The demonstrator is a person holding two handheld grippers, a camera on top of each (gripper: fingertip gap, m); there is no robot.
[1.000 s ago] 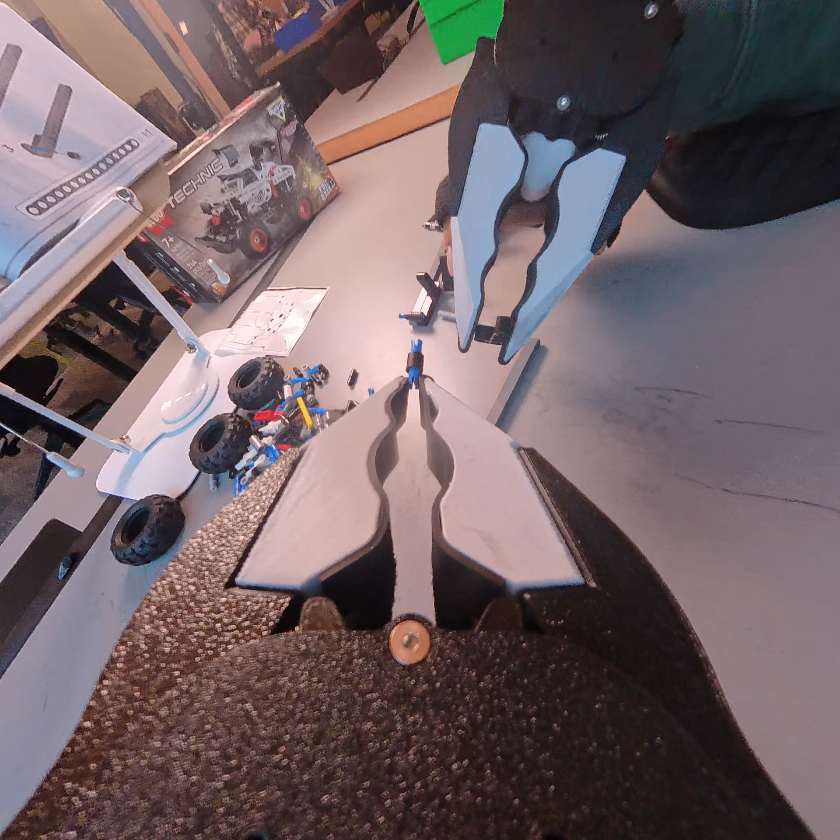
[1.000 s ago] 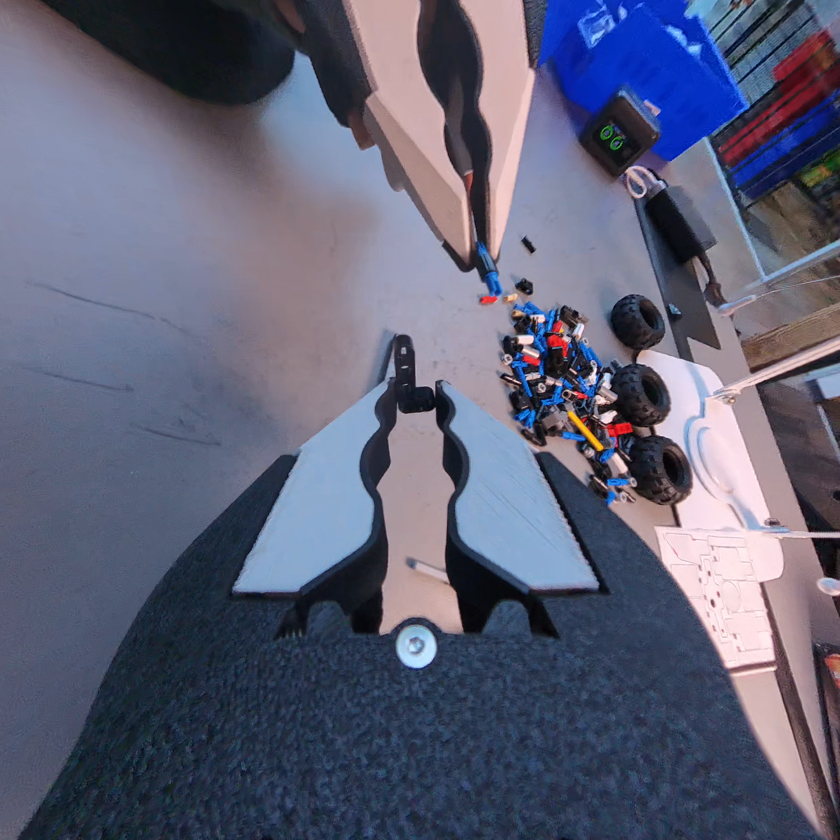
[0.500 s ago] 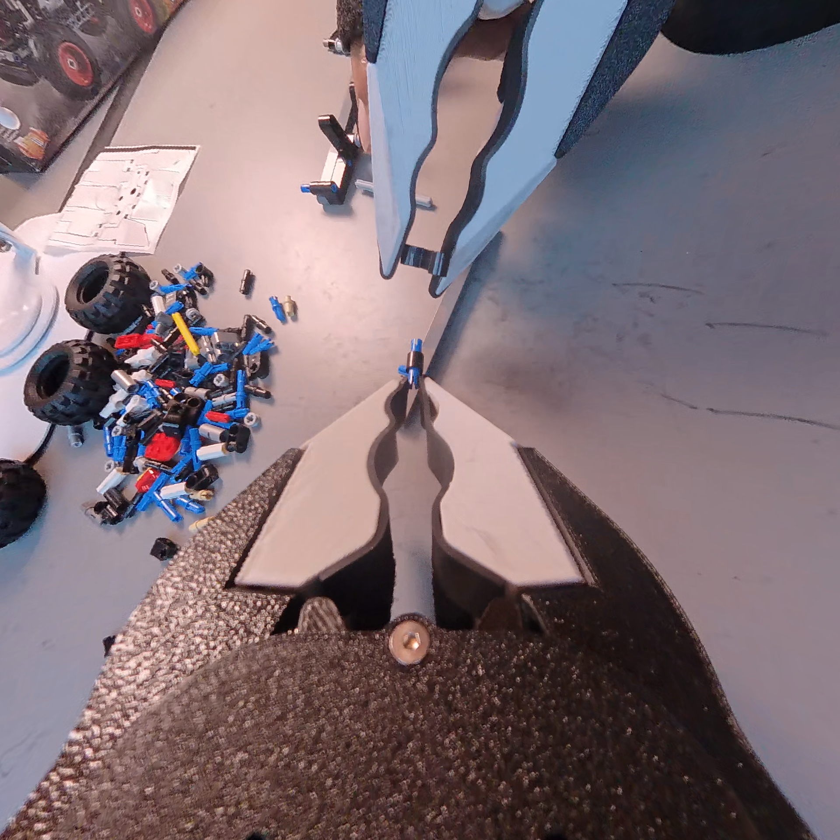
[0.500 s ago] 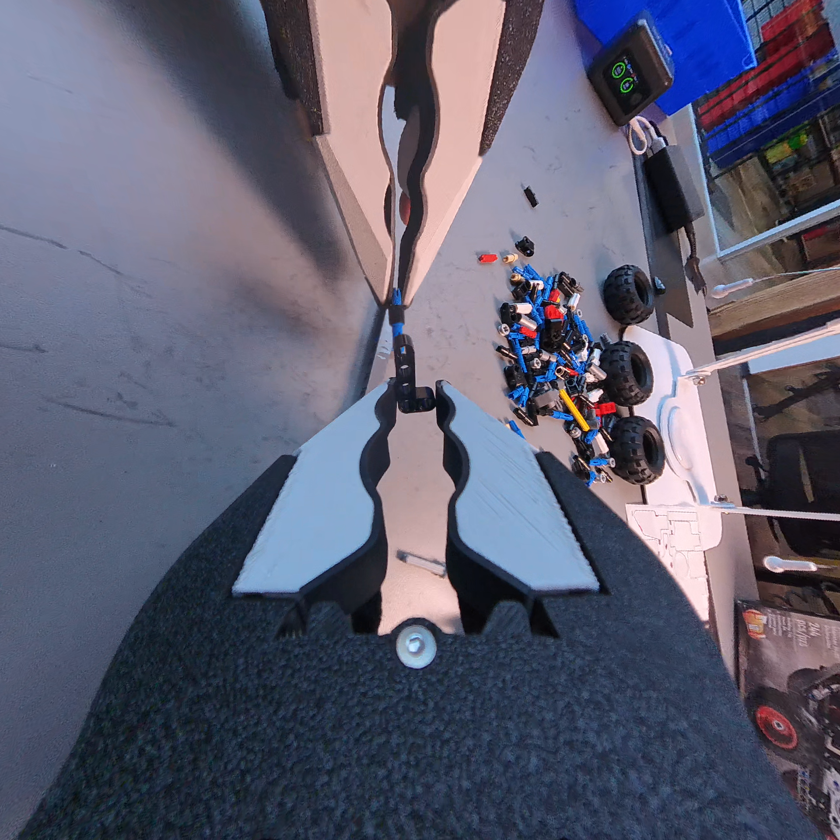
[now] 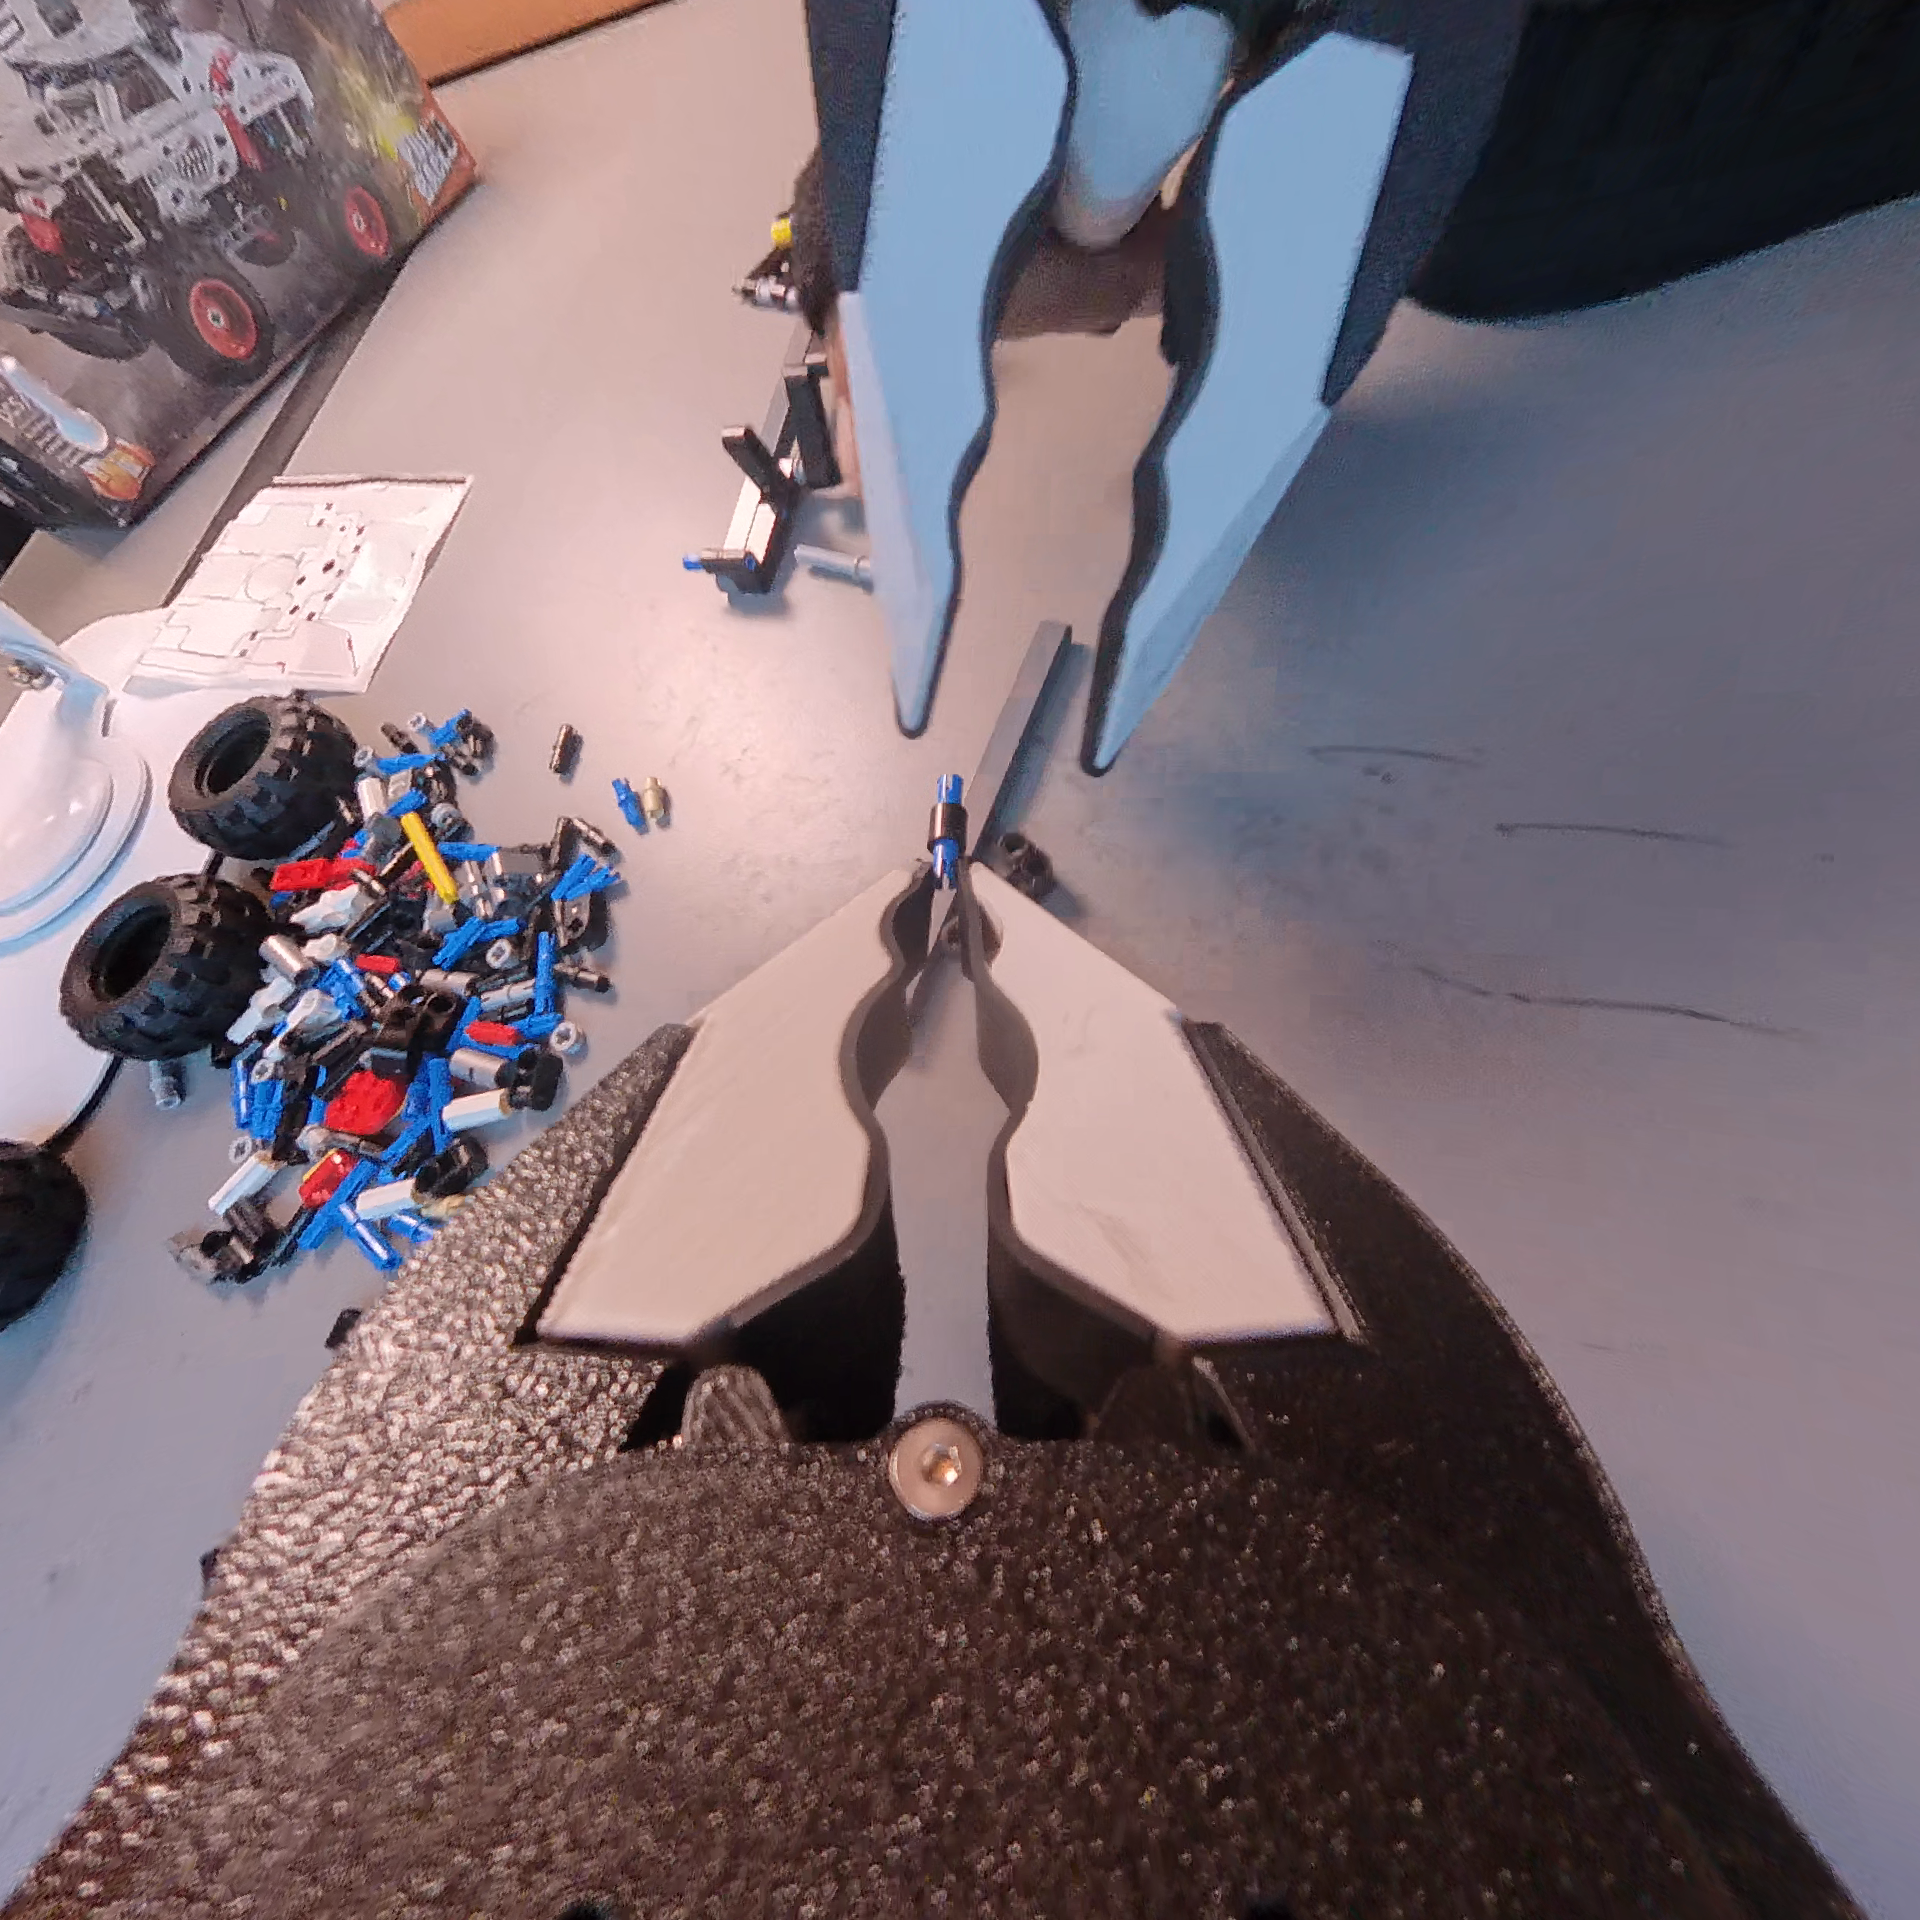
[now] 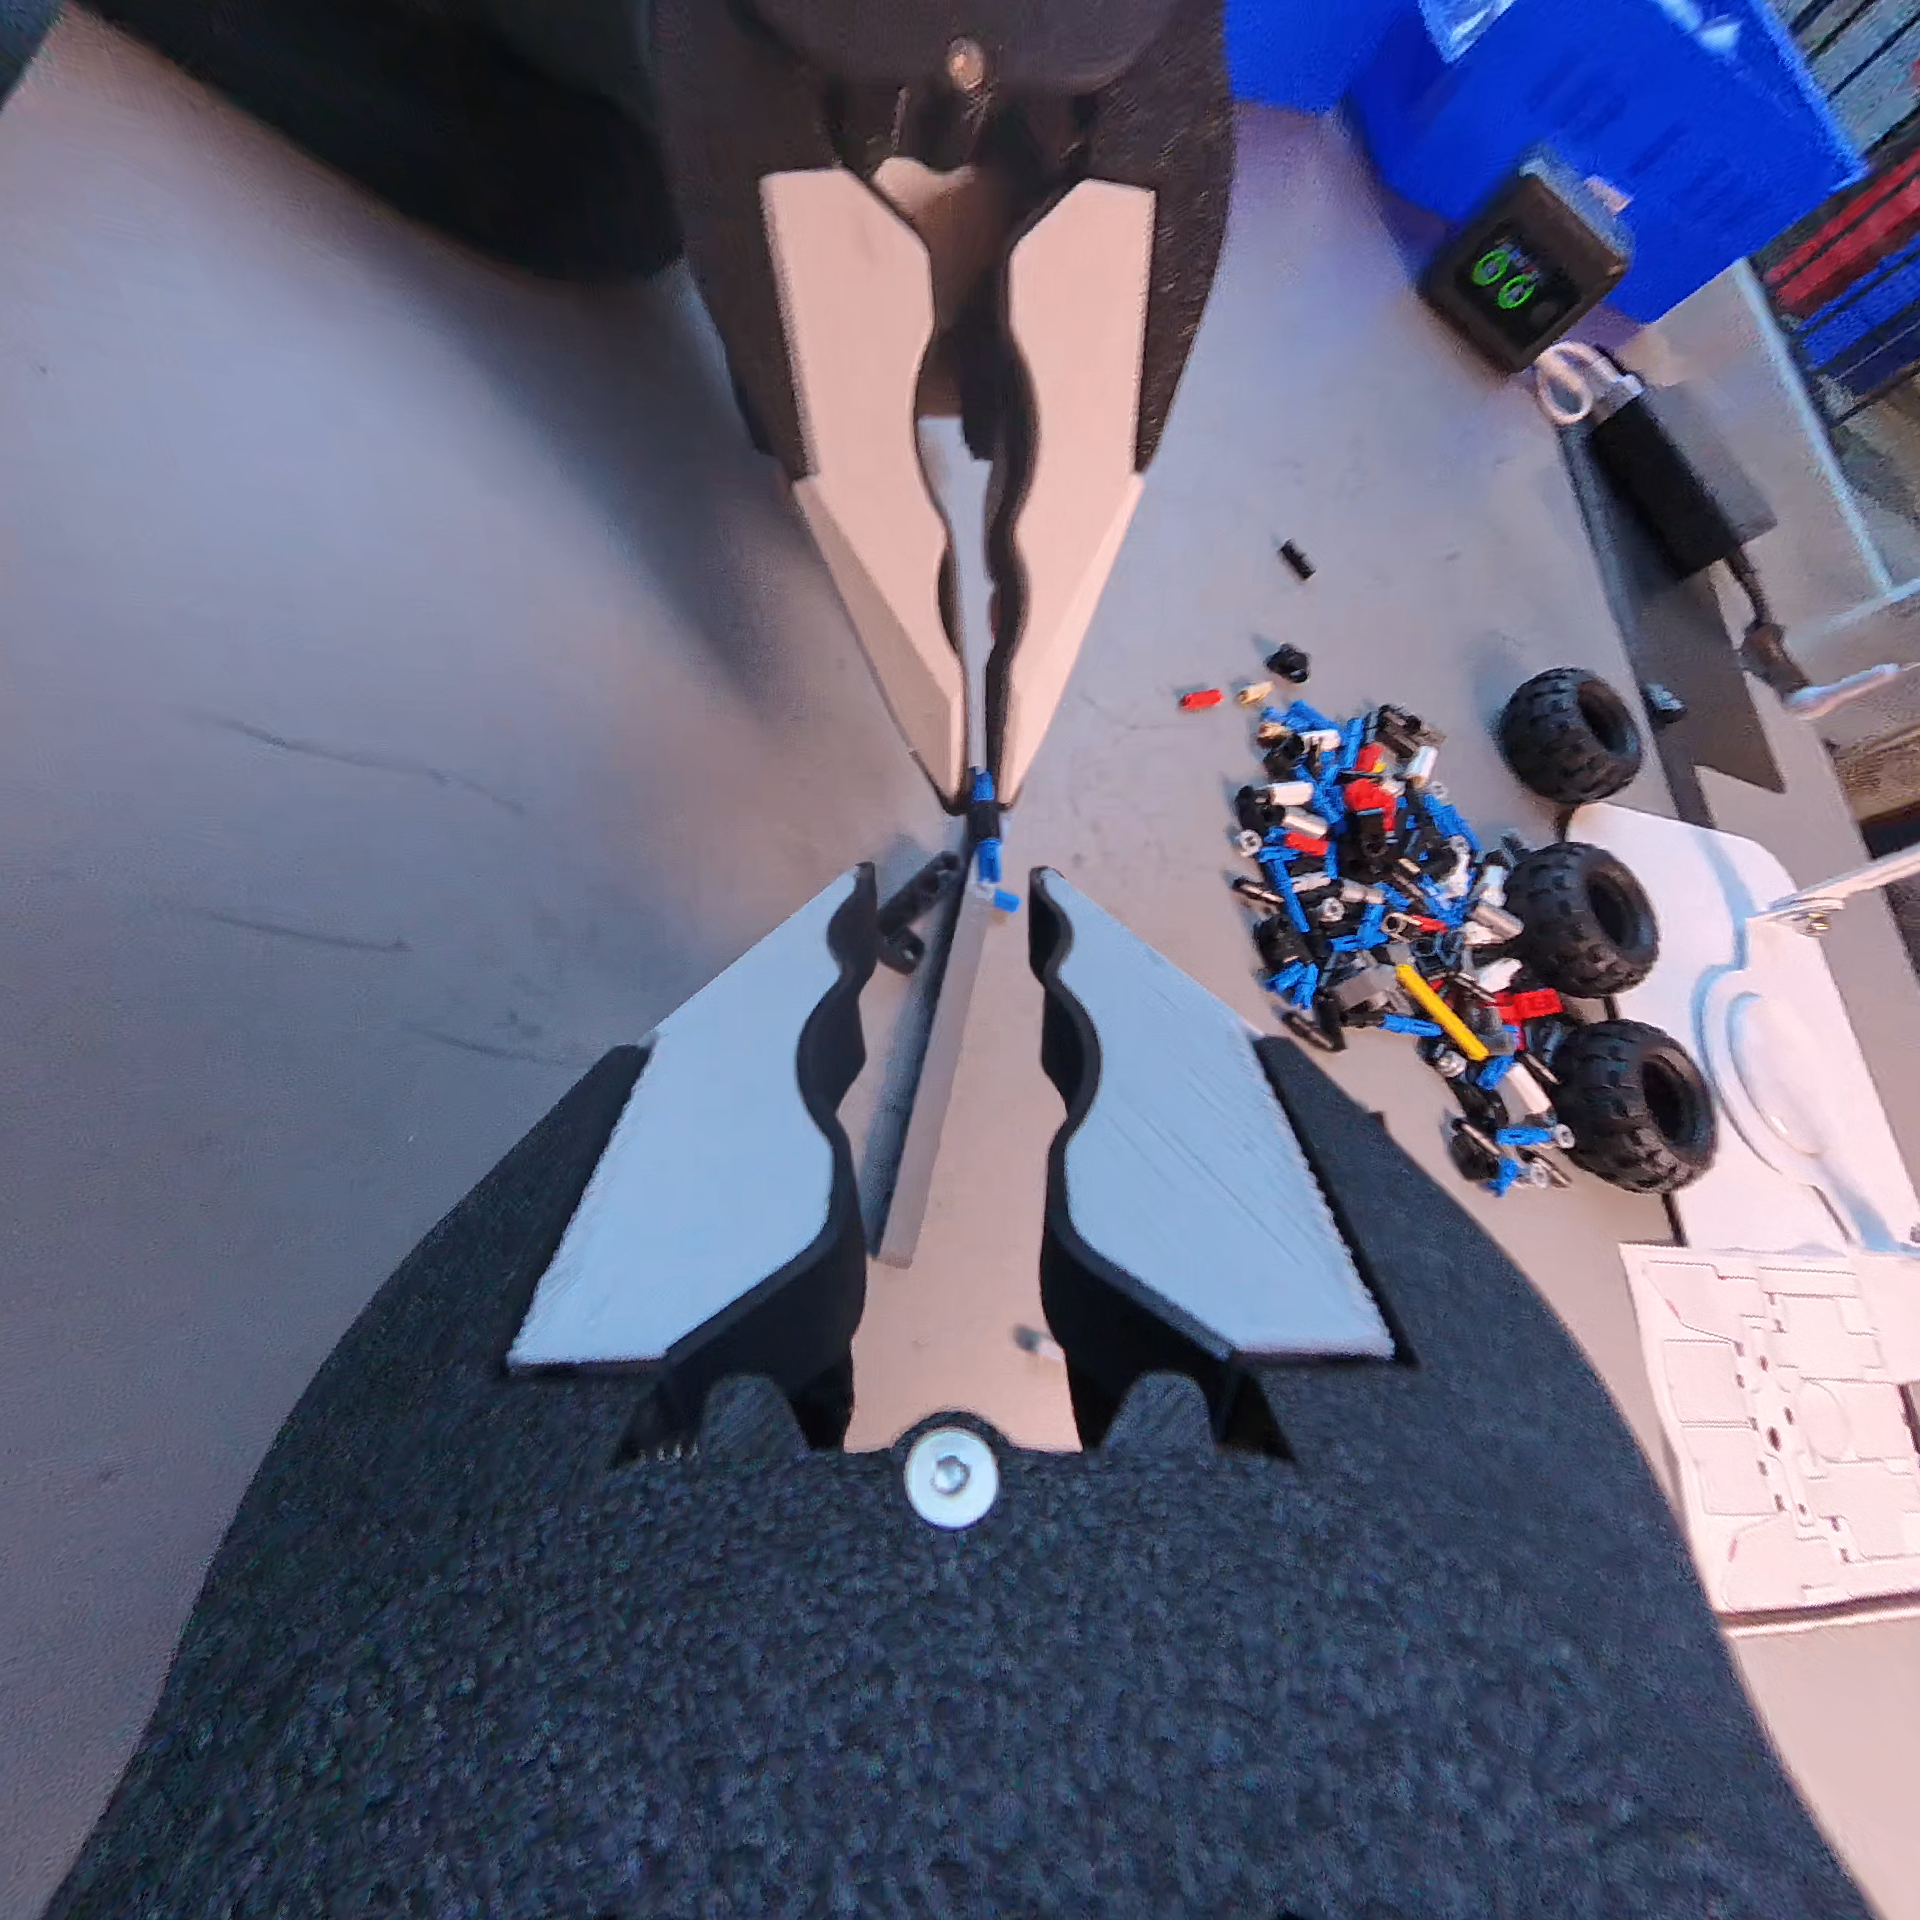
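My left gripper is shut on a blue pin with a black sleeve that sticks out past its tips. My right gripper is open and empty. In the left wrist view it hangs tips-down just beyond the pin, astride a long grey beam lying on the table. A small black connector lies on the table by my right gripper's left finger; it also shows in the left wrist view. In the right wrist view the left gripper holds the pin tip-to-tip with my right one.
A pile of small blue, black and red parts with black tyres lies left. A part-built black frame, a printed sheet and a toy-truck box lie farther back. A blue bin and a black device stand beyond. Left and right tips are no more than a few centimetres apart.
My right gripper has opened and let go of the black connector, which now lies on the table. My left gripper still holds the pin close to the right gripper's tips.
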